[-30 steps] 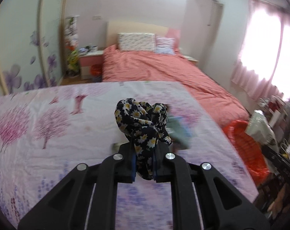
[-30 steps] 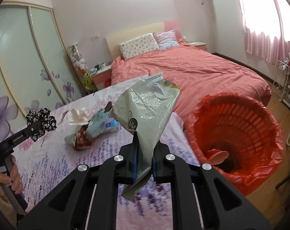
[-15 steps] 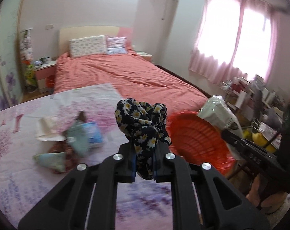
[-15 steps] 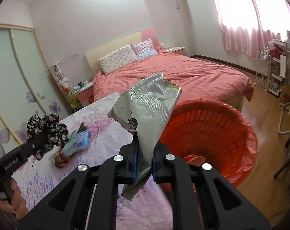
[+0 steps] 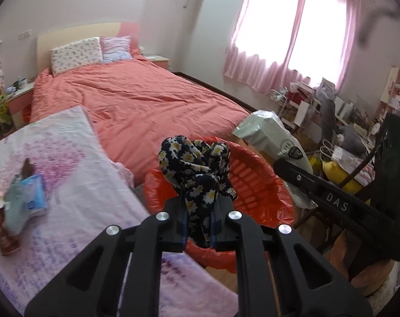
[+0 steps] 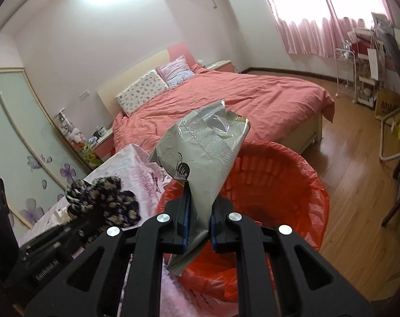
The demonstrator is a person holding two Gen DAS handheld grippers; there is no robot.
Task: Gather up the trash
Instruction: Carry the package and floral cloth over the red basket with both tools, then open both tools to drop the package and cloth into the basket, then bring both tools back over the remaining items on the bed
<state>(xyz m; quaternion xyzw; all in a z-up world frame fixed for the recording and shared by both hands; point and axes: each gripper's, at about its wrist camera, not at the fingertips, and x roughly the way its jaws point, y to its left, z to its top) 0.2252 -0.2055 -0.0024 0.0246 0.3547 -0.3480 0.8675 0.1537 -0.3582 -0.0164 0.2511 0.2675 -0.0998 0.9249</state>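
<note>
Left gripper (image 5: 198, 227) pinches floral cloth (image 5: 194, 166) above red bin (image 5: 266, 192).

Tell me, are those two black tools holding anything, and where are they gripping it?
Yes. The left tool pinches a black daisy-print cloth by its lower bunched end. The right tool clamps a grey-green snack bag near its bottom end.

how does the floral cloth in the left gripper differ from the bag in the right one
The floral cloth is dark fabric with daisy print, soft and bunched; the snack bag is pale grey-green, crinkly foil, torn open at the top. The cloth is a rounded wad; the bag stands taller and flatter. Both are pinched in a hand-held gripper, left and right, by the orange bin.
</note>
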